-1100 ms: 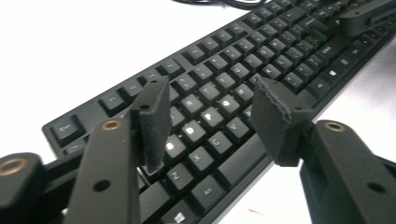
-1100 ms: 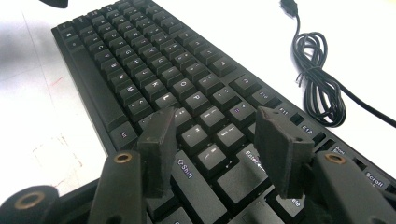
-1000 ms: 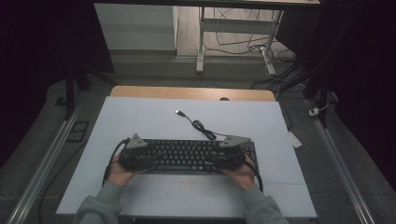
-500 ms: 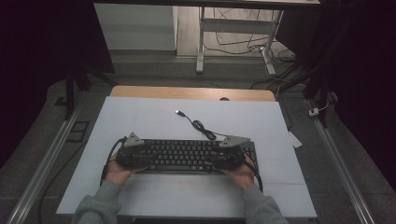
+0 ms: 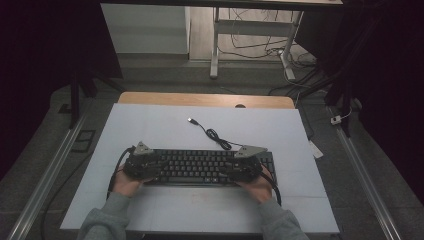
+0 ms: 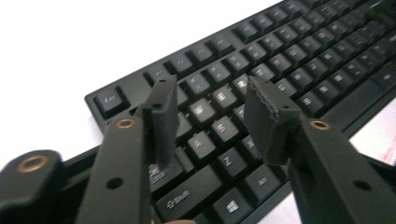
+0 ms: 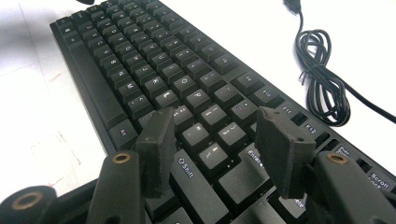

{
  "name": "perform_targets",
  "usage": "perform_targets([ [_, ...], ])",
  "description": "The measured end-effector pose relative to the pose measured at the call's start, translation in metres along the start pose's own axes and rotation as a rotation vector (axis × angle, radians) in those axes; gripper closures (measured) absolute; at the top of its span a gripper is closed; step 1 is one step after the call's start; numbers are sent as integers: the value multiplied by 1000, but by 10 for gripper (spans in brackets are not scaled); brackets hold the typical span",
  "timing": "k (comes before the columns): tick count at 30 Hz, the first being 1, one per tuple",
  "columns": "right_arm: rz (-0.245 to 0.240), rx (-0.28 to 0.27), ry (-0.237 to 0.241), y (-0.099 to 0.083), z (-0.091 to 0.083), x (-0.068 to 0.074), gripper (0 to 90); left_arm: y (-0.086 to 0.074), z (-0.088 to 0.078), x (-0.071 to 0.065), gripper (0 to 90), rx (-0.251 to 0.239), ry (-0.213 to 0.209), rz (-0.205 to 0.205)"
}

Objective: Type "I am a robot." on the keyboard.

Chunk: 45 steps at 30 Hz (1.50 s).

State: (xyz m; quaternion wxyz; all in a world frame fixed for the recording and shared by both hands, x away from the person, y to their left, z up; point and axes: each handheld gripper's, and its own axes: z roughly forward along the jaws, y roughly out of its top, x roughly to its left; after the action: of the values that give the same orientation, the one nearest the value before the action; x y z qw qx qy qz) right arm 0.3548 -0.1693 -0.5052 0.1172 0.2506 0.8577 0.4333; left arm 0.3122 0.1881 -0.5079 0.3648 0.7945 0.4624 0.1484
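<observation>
Both tongs are held open and empty above a black keyboard (image 5: 200, 167) on the table (image 5: 165, 127): left tongs (image 6: 210, 116) at 9 o'clock, right tongs (image 7: 212, 144) at 3 o'clock.

Your high view looked forward and down from above your side, taking in the whole pale rectangular table (image 5: 165, 125) with your forearms entering at the bottom edge. Your left gripper view sat close and low over the left end of the black plastic keyboard (image 6: 261, 70), which ran toward the upper right of the frame. Your right gripper view sat just as near over the keyboard's right end, facing along the keys toward the upper left, with the coiled black cable (image 7: 322, 79) at upper right. All three views shared the keyboard.
</observation>
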Motion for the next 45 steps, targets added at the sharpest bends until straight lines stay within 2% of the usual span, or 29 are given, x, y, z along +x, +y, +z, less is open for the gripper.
perform_targets([
  [6,-3,1,3,0,0,0,478,-3,2,2,746,23,3,1],
  [8,-5,3,1,0,0,0,479,-3,2,2,846,27,0,5],
  [11,-4,4,1,0,0,0,479,-4,3,2,888,36,-3,12],
  [20,-6,7,1,0,1,0,478,-5,9,0,890,68,2,34],
  [34,-6,11,1,-1,1,0,477,-7,12,1,890,73,15,28],
  [36,-7,12,1,-1,1,0,477,-8,14,1,890,85,20,34],
  [42,-7,12,1,-1,1,0,477,-8,13,0,890,76,25,37],
  [45,-6,6,4,0,1,0,477,-6,9,0,890,46,15,28],
])
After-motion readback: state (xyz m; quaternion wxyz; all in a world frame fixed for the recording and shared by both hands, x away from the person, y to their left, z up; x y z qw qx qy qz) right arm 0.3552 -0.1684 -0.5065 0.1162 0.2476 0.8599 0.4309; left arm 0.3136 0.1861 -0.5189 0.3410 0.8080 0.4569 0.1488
